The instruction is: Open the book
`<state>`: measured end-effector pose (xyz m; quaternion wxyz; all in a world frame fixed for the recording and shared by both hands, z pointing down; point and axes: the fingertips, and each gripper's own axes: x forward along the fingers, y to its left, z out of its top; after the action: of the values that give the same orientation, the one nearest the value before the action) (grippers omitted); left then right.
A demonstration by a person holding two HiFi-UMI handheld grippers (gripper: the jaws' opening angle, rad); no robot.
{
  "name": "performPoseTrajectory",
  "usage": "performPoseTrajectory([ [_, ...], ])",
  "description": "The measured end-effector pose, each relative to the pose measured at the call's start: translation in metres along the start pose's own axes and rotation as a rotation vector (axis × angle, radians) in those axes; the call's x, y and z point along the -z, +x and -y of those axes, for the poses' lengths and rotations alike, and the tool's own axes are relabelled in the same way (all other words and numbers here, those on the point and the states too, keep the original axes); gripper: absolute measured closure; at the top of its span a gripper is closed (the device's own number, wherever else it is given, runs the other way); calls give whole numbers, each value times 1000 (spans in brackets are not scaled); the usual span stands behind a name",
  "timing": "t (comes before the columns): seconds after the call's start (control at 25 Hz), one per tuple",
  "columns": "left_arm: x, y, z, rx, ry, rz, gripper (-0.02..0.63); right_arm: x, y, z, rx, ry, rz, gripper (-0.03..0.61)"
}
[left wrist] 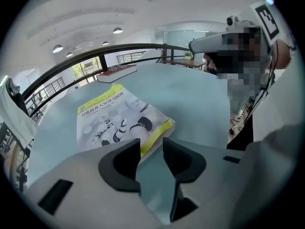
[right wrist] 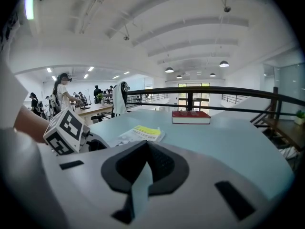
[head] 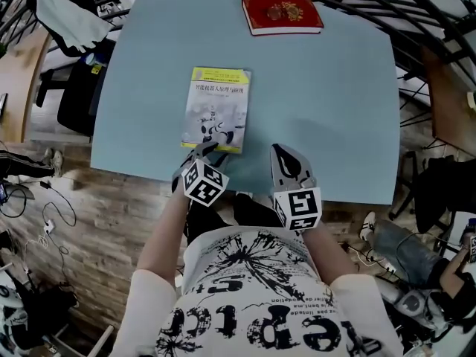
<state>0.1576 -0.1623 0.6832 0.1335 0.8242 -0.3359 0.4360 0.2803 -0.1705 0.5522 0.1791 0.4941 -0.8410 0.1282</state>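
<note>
Book point(head: 216, 110): closed, flat on table point(head: 327, 110), near front edge | Left gripper point(left wrist: 151, 144): jaws apart, empty, at book's near edge | Right gripper point(right wrist: 145, 144): jaws together, empty | Technique: catch cover alone, lift gently.

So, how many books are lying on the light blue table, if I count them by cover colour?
Yellow-and-white book: 1
Red book: 1
Total on the table: 2
</note>
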Motion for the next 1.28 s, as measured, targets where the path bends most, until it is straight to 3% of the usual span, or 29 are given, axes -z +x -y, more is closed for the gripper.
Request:
performPoseTrajectory([
  [0.2, -3, 0, -4, -10, -36, 26, 484, 5, -3, -12, -11, -41, -12, 566],
  [0.4, -10, -7, -7, -22, -50, 73, 591, 8, -5, -15, -10, -35, -24, 566],
  [0.84, -23, -48, -22, -30, -94, 179, 595, -14, -6, -43, -9, -48, 0, 566],
  [1.28, -22, -114, -73, -52, -187, 339, 595, -46, 19, -93, -6, -38, 39, 566],
])
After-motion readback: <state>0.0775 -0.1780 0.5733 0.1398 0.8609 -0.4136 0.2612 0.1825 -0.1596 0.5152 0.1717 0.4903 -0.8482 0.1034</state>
